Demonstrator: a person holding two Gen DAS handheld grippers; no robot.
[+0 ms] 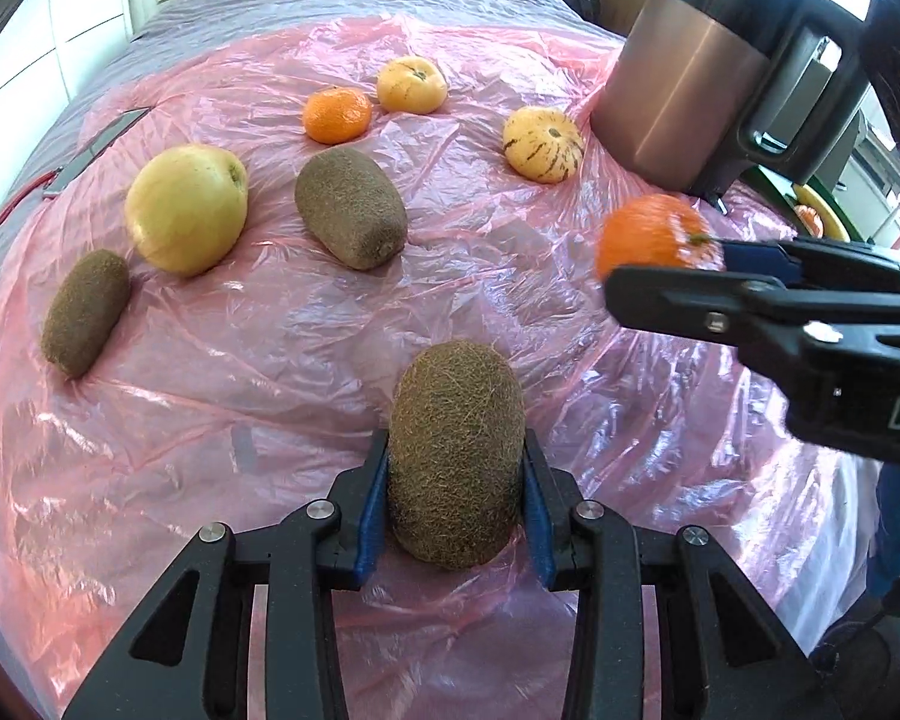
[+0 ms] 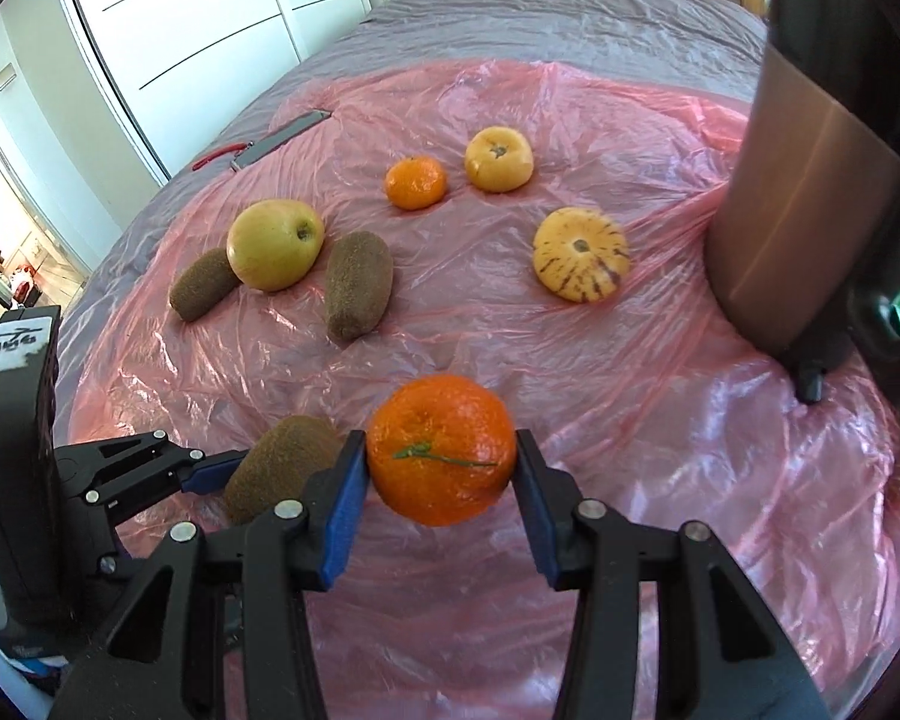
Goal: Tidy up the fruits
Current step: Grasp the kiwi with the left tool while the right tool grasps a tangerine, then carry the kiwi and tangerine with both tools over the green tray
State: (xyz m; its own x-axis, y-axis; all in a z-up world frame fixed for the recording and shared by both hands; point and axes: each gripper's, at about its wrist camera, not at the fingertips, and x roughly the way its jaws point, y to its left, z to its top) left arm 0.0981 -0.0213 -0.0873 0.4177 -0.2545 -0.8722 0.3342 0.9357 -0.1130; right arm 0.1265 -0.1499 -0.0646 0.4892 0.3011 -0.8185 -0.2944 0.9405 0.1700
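Left gripper (image 1: 456, 498): clamped on kiwi (image 1: 456, 456), bottom centre. Right gripper (image 2: 441, 471): clamped on mandarin (image 2: 441, 450), bottom centre. Writing: "DA" on the right gripper body, cut off at frame edge; left gripper's label (image 2: 15, 342) illegible. Open pink plastic sheet (image 1: 258, 324) at centre, between held and lying fruit. Brown canister (image 1: 690, 78), upper right, top cropped.
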